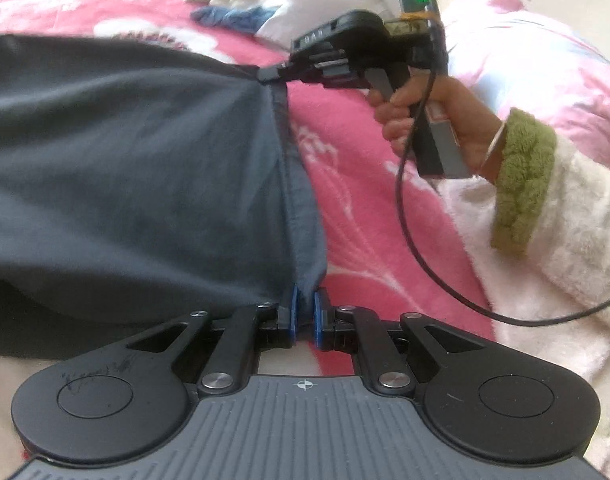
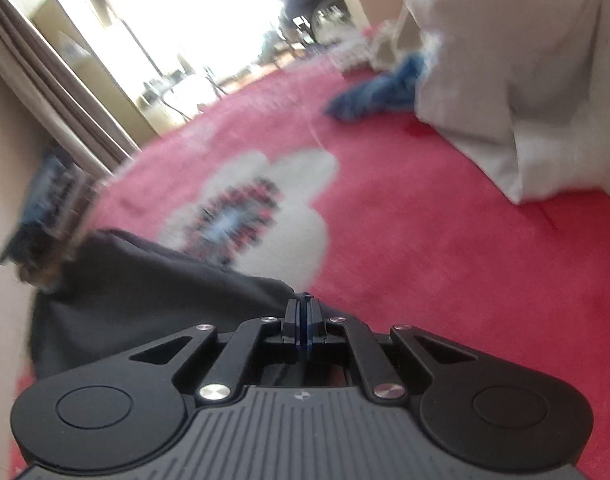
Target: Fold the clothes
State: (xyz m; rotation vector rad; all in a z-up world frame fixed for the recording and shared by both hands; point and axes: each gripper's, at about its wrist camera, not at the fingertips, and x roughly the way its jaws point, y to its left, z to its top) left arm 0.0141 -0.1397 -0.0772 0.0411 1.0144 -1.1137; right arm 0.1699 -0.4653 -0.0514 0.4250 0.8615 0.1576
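On a bed spread with a pink floral blanket (image 1: 385, 184), a person works two hand-held grippers along one edge of a dark grey garment (image 1: 125, 168). Nearest, the left gripper (image 1: 305, 316) has its blue pads closed to a narrow gap on the hem, cloth bunched between them. Farther along the same edge, the right gripper (image 1: 271, 74) pinches a corner with its jaws fully together, steered by a hand (image 1: 425, 116) in a green-cuffed fleece sleeve (image 1: 521, 184); its own camera shows the pads (image 2: 305, 320) shut tight, with dark fabric lying just to their left.

Both holds look thin, taken right at the edge. A brisk lift or pull could slip the cloth free of one gripper, and the garment would sag unevenly and spoil the fold. Pulling the hands apart too hard may skew the stretched edge. The dangling cable (image 1: 409, 208) could drag across the fabric.

Beyond, a heap of white clothes (image 2: 517, 80) and a blue item (image 2: 377, 92) wait on the blanket. No basket, box or other container shows in either view.
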